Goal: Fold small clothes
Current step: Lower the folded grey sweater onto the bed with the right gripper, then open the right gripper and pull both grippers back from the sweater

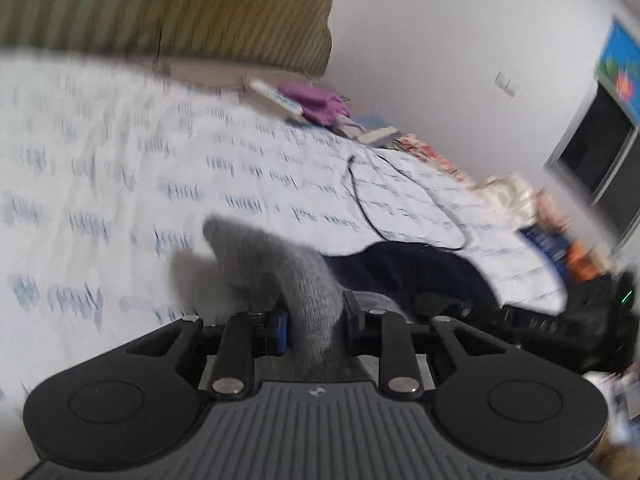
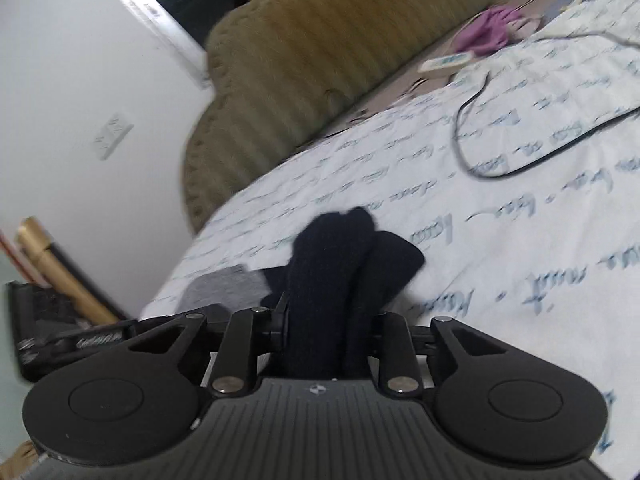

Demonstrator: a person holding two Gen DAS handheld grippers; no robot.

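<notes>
Two socks were visible on the bedsheet (image 1: 120, 160): one grey sock (image 1: 276, 272) and one dark navy sock (image 2: 336, 264). The left gripper (image 1: 314, 326) was clamped on the grey sock, which stood up from between its jaws. The right gripper (image 2: 326, 330) was clamped on the dark navy sock, folded double. One black cable (image 2: 520, 160) lay on the sheet. Motion blur obscured the items along the far edge; a purple cloth (image 1: 316, 104) was distinguishable there.
</notes>
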